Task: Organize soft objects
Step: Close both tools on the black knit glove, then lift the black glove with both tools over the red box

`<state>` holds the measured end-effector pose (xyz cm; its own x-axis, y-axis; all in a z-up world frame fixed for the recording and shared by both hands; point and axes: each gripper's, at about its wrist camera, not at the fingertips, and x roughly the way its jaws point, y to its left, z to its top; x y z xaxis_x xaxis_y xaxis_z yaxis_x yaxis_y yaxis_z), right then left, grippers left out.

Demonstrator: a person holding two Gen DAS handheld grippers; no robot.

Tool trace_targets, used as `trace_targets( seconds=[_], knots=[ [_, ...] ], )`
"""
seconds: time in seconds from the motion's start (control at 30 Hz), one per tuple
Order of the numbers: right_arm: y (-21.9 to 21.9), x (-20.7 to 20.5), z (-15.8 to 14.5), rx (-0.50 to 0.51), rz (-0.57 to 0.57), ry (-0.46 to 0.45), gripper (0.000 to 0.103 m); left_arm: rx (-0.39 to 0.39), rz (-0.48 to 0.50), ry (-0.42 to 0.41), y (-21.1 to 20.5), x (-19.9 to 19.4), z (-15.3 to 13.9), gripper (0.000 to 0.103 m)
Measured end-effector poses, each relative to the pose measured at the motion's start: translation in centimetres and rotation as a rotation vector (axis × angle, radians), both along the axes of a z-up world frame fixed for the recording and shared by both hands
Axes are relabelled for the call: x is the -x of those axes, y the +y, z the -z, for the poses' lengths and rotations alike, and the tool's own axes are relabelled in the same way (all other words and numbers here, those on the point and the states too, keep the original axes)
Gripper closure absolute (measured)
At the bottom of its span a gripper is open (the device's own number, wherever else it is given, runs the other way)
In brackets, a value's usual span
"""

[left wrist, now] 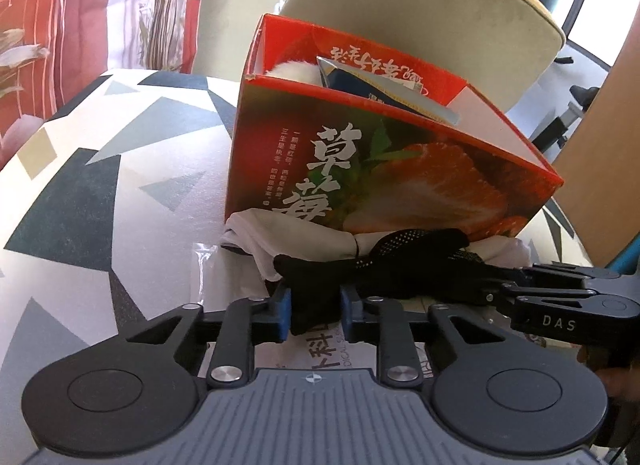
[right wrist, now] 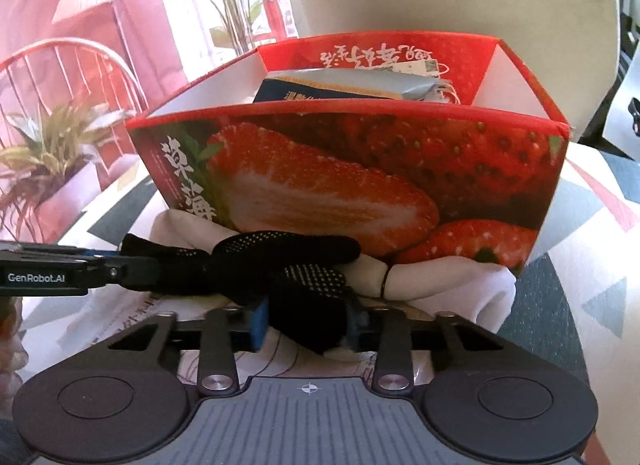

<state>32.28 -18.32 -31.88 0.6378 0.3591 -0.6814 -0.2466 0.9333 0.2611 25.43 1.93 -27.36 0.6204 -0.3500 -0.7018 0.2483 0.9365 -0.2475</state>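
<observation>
A black glove with white grip dots (left wrist: pixel 400 253) (right wrist: pixel 280 261) lies across a bunched white cloth (left wrist: pixel 304 233) (right wrist: pixel 440 281) at the foot of a red strawberry-print box (left wrist: pixel 400 169) (right wrist: pixel 360 185). My left gripper (left wrist: pixel 316 309) is shut on one end of the glove, whose black fabric fills the gap between the blue pads. My right gripper (right wrist: pixel 308 325) is shut on the other end. Each gripper shows in the other's view, the right one (left wrist: pixel 492 285) from the right and the left one (right wrist: pixel 120 269) from the left. Inside the box are a white fluffy item (left wrist: pixel 292 69) and a blue-and-silver packet (left wrist: pixel 380 85) (right wrist: pixel 340 89).
The box stands on a table with a geometric grey-and-white cover (left wrist: pixel 100 165). A beige chair back (left wrist: pixel 420 5) rises just behind the box. Printed paper (left wrist: pixel 320 361) lies under the grippers. A potted plant (right wrist: pixel 52 145) is off to the left, a brown panel (left wrist: pixel 608 145) to the right.
</observation>
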Motion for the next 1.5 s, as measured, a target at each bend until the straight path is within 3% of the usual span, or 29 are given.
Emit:
trace_targets(
  seconds=[0.17, 0.77, 1.27, 1.5],
  knots=[
    [-0.1, 0.9, -0.8, -0.033, 0.012, -0.011, 0.091, 0.003, 0.016, -0.028, -0.3, 1.0, -0.7, 0.083],
    [-0.2, 7.3, -3.8, -0.104, 0.072, -0.116, 0.093, -0.004, 0.035, -0.09, -0.1, 4.8, -2.4, 0.083],
    [0.3, 7.9, -6.6, -0.106, 0.055, -0.212, 0.093, -0.013, 0.031, -0.194, 0.1, 5.7, -5.7, 0.083],
    [0.0, 5.9, -10.0, -0.079, 0.047, -0.273, 0.093, 0.024, 0.079, -0.246, -0.7, 2.3, -9.7, 0.085]
  ],
)
